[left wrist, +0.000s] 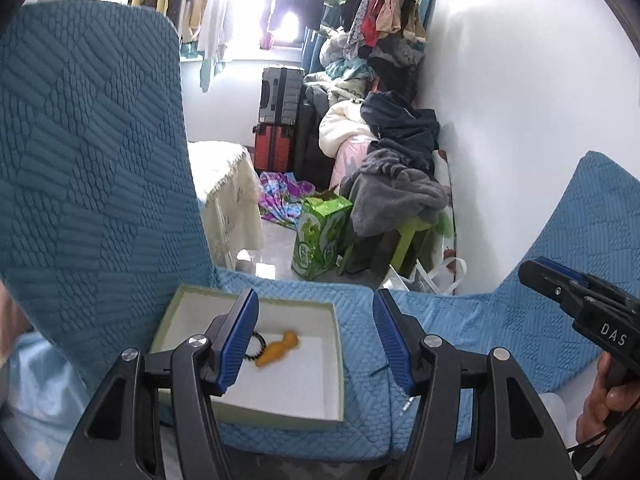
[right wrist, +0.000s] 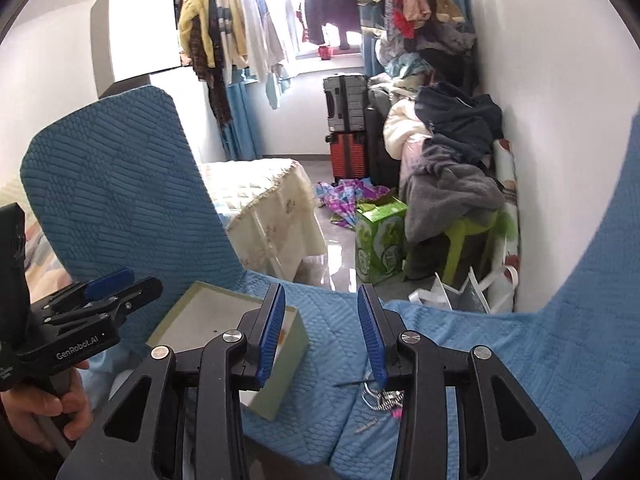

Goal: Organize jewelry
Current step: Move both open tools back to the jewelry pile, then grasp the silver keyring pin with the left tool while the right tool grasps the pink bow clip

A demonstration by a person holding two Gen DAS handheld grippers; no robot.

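The right claw (right wrist: pixel 322 332) is spread and holds nothing. Just below and slightly right of its right finger lies a small tangle of jewelry (right wrist: pixel 382 394) on the blue sofa cover (right wrist: pixel 500 344), with a thin pin-like piece (right wrist: pixel 368 426) a little nearer the camera. The tangle sits almost under that finger's tip rather than between the two fingers, so the next move probably needs a short shift right and down. Its long axis cannot be told; it is a loose heap.

The left claw (left wrist: pixel 316 340) is also spread and empty, hovering over the near edge of the open box (left wrist: pixel 338 360). In the box lie an orange charm (left wrist: pixel 280 350) and a dark bead bracelet (left wrist: pixel 256 346), touching.

The box stands to the left of the loose jewelry, near it. By my reading the right claw is the nearer to that jewelry, the left nearer to the box.
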